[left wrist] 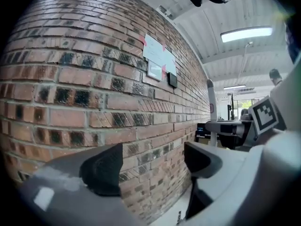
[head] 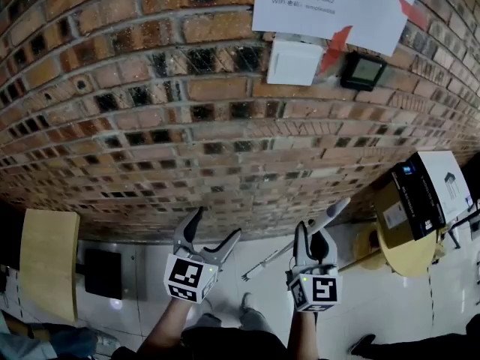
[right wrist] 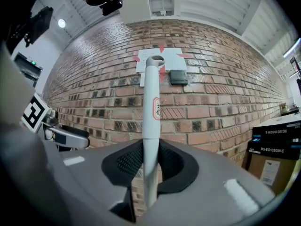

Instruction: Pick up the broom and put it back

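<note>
Head view, left gripper point(head: 217, 226) with jaws apart and empty, facing the brick wall point(head: 150, 126), right gripper point(head: 315, 237) clamped on the broom point(head: 335, 211) handle, broom upright near the wall, long axis vertical, loop end uppermost.

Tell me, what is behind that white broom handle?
A brick wall, with a taped paper notice and a small black device. The broom handle hides the notice's middle.

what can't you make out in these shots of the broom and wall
- Lower end of the broom: right gripper view, behind the right gripper.
- Paper notice: head view, top cut off by the edge, print too small.
- Wall panel: head view, screen too small to read.
</note>
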`<state>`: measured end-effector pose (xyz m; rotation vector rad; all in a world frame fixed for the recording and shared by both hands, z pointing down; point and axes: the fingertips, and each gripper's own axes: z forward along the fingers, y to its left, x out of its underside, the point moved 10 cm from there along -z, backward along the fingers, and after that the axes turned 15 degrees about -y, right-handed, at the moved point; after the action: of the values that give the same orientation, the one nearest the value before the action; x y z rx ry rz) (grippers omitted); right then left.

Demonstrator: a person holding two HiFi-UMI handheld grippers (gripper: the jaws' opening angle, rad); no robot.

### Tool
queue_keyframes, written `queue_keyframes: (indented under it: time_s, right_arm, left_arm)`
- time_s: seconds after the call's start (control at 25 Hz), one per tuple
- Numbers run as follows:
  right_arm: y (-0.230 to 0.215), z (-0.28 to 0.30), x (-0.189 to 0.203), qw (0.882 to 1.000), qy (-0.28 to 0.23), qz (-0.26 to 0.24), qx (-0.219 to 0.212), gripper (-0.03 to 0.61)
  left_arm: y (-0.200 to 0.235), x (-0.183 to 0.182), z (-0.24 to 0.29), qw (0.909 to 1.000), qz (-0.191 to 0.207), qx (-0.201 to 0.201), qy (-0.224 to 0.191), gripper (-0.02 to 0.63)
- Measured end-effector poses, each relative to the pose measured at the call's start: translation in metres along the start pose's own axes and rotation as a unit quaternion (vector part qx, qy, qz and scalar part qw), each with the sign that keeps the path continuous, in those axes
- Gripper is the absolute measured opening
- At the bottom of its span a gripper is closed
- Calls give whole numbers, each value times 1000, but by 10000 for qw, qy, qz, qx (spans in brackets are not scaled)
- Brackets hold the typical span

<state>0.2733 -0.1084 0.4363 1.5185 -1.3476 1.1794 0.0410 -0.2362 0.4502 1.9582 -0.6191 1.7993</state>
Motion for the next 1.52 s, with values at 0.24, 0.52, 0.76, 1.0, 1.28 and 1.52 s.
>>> queue_keyframes:
  time_s: [0.24, 0.52, 0.76, 1.0, 1.28, 1.52]
  right_arm:
    - [-36, -21, 37, 9986, 426, -27, 318, 83]
    - [-71, -42, 97, 9909, 1242, 61, 522, 83]
    - [-94, -45, 179, 9814, 1837, 166, 539, 83]
    - [-110, -40, 273, 9565, 2887, 225, 345, 83]
    - [-107, -34, 355, 9528, 2946, 561, 480, 91]
    - [-103, 41, 379, 9440, 3250, 578, -39, 91]
  left_arm:
    - [-28, 29, 28, 9985, -104, 412, 333, 419]
    - [-58, 80, 56, 9931, -80, 744, 904, 414]
    - [-66, 132, 83, 9870, -192, 944, 1286, 413]
    - [-75, 173, 105, 9826, -250, 1111, 1465, 403]
    - [-74, 192, 108, 9795, -470, 918, 1729, 403]
    - [-52, 180, 101, 9820, -563, 634, 1685, 403]
